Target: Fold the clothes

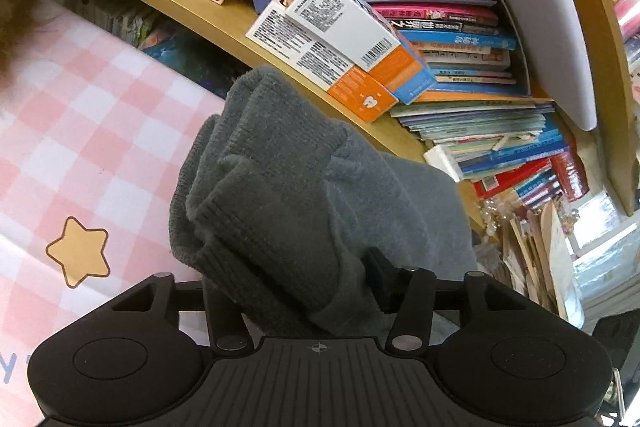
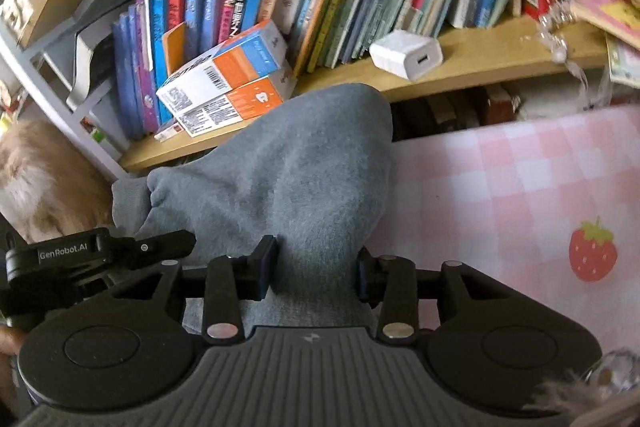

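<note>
1. On my left, the left gripper (image 1: 304,291) has the grey sweater (image 1: 280,167) bunched between its jaws. Only the right pad shows, pressed into the cloth; the left one is buried, so I judge the jaws closed on a thick ribbed fold, perhaps a cuff or hem.
2. The sweater is lifted off the pink checked mat (image 1: 88,115) and hangs in front of a wooden bookshelf (image 1: 192,3) crowded with books and two orange-and-white boxes (image 1: 340,39).
3. On my right, the right gripper (image 2: 316,271) pinches a smoother part of the same sweater, both pads squeezing a wad of fabric, jaws about half closed around it.
4. The mat, printed with a strawberry (image 2: 592,251), lies below and to the right; a white charger (image 2: 406,54) sits on the shelf.
5. I judge the cloth soft, light and limp: it sags and bunches, so it will not hold a crease alone. The ribbed edges and seams look the firmest places to grip.
6. Whether this is a fold being started or finished, I cannot tell.
</note>
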`<state>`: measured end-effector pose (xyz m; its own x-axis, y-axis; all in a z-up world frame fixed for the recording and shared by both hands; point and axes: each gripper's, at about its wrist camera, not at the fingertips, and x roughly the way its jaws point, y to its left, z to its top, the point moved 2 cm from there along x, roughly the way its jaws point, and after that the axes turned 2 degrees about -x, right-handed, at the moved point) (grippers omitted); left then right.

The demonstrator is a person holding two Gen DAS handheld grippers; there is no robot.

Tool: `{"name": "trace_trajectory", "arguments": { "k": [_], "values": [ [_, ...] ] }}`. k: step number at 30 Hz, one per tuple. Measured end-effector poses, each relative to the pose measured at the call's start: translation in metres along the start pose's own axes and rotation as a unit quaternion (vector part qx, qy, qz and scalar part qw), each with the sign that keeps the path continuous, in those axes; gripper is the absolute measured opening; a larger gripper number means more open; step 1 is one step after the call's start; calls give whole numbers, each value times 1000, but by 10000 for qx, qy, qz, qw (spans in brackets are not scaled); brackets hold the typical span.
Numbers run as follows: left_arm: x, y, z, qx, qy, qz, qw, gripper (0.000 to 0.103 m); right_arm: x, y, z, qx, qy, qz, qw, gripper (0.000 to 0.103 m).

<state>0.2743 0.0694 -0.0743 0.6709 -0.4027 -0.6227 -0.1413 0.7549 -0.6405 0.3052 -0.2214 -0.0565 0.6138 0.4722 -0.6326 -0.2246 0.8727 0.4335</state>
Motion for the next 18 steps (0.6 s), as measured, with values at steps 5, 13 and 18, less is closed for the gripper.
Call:
{"name": "trace_trajectory", "arguments": {
  "k": [5, 13, 18],
  "values": [
    [-5, -2, 3, 101, -76, 282, 9995, 67, -3, -4, -4, 290, 9, -61, 9996, 53],
    [-30, 0, -8, 252, -241, 496, 9982, 72, -28, 15, -7, -93, -174, -419, 9989, 67],
    [-61, -7, -24, 713, -396, 647, 9946, 75, -50, 30, -15, -306, -353, -532, 9975, 70]
  ]
}}
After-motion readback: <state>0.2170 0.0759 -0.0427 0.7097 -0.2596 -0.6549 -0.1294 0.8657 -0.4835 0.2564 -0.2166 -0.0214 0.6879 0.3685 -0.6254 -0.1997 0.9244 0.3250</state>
